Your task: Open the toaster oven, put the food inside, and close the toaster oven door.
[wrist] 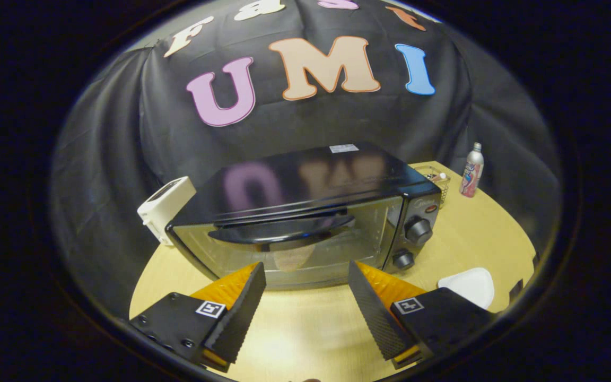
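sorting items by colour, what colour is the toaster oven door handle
Glossy black curved toaster oven door handle, seen best in the gripper view, just beyond the open gripper.

Glossy black toaster oven [305,180] with glass door [284,249] — pale, smooth wooden table [305,329], lower frame; matt cloth wall [125,132] — upper left.
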{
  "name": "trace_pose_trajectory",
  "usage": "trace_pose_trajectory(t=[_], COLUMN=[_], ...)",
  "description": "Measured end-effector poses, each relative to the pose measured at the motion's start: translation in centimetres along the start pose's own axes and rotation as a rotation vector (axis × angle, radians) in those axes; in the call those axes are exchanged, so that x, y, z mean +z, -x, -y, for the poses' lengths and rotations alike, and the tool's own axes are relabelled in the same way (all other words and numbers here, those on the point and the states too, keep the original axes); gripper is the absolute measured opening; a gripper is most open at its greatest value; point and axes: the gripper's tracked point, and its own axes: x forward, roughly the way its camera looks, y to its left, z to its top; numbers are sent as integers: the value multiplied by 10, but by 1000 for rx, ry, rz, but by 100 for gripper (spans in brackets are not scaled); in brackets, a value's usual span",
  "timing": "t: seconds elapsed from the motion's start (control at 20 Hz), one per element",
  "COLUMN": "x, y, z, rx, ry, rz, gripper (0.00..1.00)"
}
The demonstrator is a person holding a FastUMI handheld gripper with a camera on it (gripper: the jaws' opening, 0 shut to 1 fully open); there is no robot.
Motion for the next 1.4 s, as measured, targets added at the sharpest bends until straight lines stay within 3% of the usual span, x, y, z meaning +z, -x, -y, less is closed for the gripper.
trace_pose_trajectory(t=[0.5, 0.85, 1.05, 1.4], x=[7, 12, 65, 219], y=[-8, 13, 38, 87], z=[1, 5, 17, 55], rx=[0, 15, 8, -74], ry=[-13, 22, 43, 51], rz=[11, 23, 133, 362], gripper=[99, 99, 99, 99])
